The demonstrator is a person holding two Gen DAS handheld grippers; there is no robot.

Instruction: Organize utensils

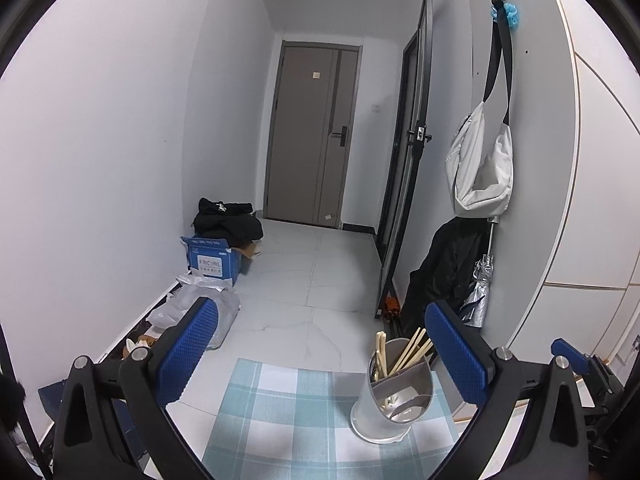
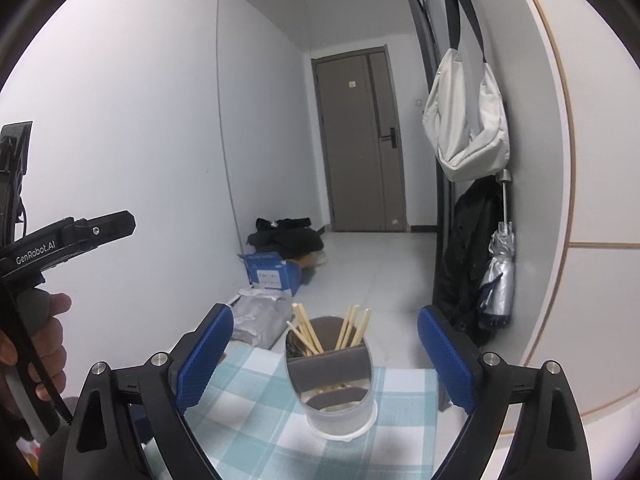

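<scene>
Hovering with jaws spread wide and nothing between them: right gripper and left gripper, both over the checked tablecloth. Seen at left edge of right view: bare hand on the left tool's handle. Standing upright on the cloth, one metal utensil holder, two compartments split by a divider; directly ahead of right gripper, near the right-hand fingertip in left view. Sorted already, by the look of it: wooden chopsticks, roughly seven sticks, all upright in the far compartment; near compartment apparently empty apart from reflections. Found no loose utensils on the cloth, so judged nearly or fully done. Beyond the table: one crumpled plastic bag, one blue carton, one dark clothes pile, one folded umbrella, one white bag, closed door farthest.
</scene>
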